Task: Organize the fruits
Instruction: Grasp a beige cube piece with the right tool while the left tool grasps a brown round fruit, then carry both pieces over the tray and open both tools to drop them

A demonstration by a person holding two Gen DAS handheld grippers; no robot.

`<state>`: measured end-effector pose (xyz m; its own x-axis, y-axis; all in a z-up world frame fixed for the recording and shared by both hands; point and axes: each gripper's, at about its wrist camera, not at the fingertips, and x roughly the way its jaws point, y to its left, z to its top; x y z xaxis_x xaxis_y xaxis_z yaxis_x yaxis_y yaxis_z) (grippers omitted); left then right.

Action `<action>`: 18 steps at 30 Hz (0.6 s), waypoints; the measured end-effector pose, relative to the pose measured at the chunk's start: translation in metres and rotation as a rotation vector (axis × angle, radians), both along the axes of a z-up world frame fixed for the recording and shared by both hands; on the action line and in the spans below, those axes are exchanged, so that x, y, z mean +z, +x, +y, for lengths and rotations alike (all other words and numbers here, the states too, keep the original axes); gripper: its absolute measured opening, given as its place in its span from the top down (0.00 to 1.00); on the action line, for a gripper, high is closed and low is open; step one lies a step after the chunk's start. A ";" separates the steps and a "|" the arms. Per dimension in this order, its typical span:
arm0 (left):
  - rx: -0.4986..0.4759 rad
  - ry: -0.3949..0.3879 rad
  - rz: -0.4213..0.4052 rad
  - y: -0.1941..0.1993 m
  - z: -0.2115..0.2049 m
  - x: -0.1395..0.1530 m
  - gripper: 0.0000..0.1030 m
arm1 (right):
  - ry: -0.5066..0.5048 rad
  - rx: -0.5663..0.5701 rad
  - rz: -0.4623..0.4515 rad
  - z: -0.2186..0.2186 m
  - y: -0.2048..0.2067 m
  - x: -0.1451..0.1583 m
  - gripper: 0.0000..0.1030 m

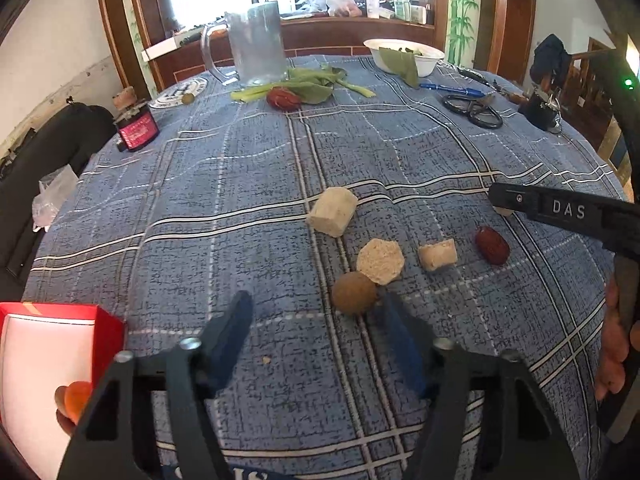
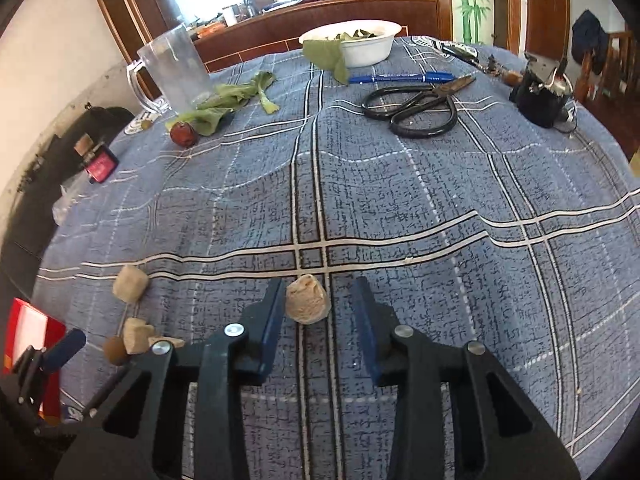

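Left wrist view: the left gripper (image 1: 316, 312) stands released, its jaws apart, a round brown longan fruit (image 1: 354, 293) just beyond its right finger on the blue plaid tablecloth (image 1: 200, 200). Right wrist view: the right gripper (image 2: 318, 300) is unclenched around a pale beige cut chunk (image 2: 307, 299), which touches the left pad only; a red box (image 2: 32, 332) sits at the table's near left edge.
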<state>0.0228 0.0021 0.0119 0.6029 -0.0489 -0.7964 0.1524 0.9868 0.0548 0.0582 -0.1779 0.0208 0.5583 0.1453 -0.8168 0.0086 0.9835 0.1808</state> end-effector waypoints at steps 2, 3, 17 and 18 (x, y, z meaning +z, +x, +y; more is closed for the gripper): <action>-0.010 -0.020 -0.003 0.001 -0.001 0.000 0.53 | -0.001 0.008 -0.001 0.003 0.000 0.001 0.73; -0.017 -0.024 -0.005 0.001 -0.003 0.000 0.57 | 0.000 0.011 -0.001 0.003 -0.001 0.002 0.76; -0.053 -0.067 -0.076 -0.041 -0.006 0.033 0.80 | 0.203 0.026 -0.119 -0.009 -0.019 0.041 0.76; -0.051 -0.079 -0.082 -0.047 -0.003 0.037 0.80 | 0.217 0.031 -0.127 -0.009 -0.020 0.044 0.76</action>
